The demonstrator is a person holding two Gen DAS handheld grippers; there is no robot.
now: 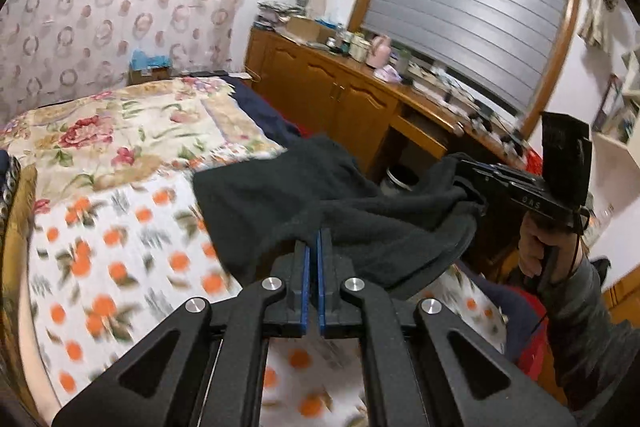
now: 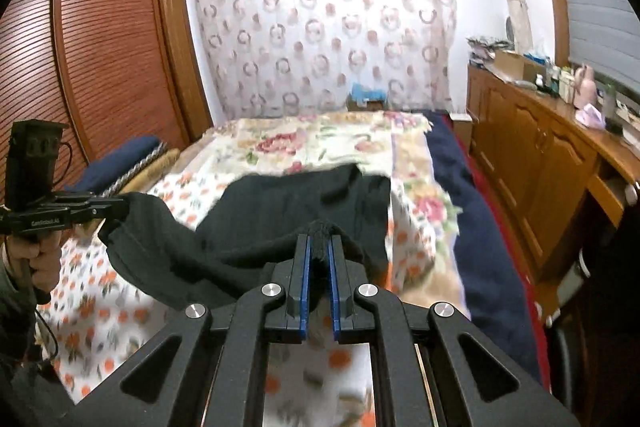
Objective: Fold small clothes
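A small black fleece garment [image 1: 304, 199] hangs above the bed, stretched between both grippers. My left gripper [image 1: 313, 241] is shut on one edge of it, with the cloth bunched at its blue pads. My right gripper [image 2: 319, 247] is shut on the other edge, a fold of black cloth [image 2: 288, 211] pinched between its pads. In the left wrist view the right gripper [image 1: 470, 187] shows at the right, gripping the garment's far corner, with a hand on its handle. In the right wrist view the left gripper [image 2: 120, 207] holds the corner at the left.
Under the garment lies a bed with an orange-print sheet [image 1: 112, 267] and a floral blanket [image 1: 132, 131]. A dark blue cover [image 2: 480, 227] runs along the bed's side. A cluttered wooden cabinet [image 1: 340, 95] stands beside the bed, a wooden wardrobe [image 2: 100, 47] opposite.
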